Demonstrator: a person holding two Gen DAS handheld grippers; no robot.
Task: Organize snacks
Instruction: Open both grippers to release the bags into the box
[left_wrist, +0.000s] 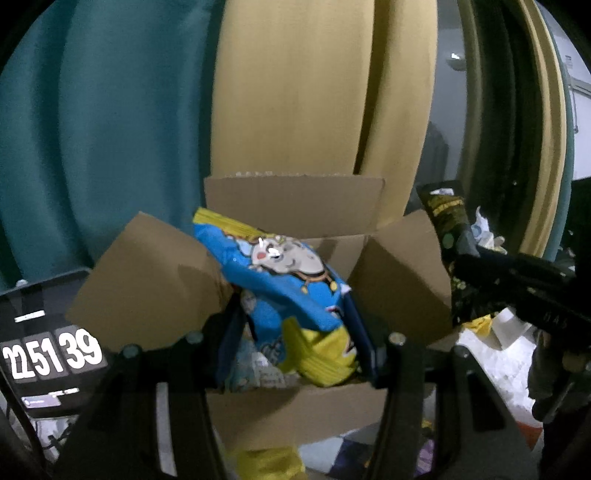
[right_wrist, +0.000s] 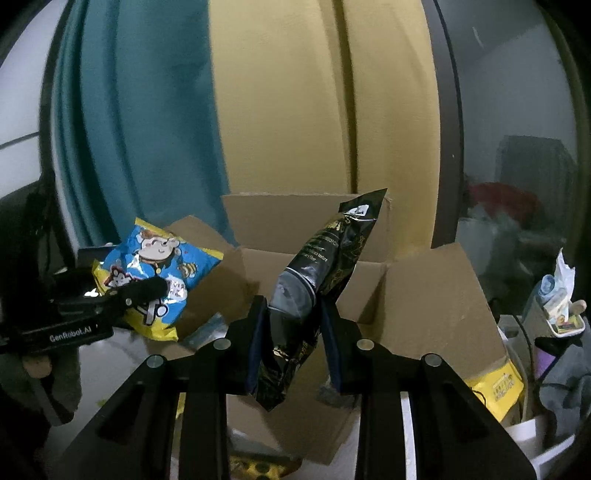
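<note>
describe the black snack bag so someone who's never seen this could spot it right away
Find the open cardboard box in front of the yellow and teal curtains. Before it, the right gripper clamps a tall, narrow black snack bag between its fingers. Unlike the blue and yellow cartoon bag in the left gripper, it is dark, with gold print.

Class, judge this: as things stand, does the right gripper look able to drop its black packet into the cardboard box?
Probably yes. The right gripper holds the black packet before the cardboard box, whose flaps stand open.
</note>
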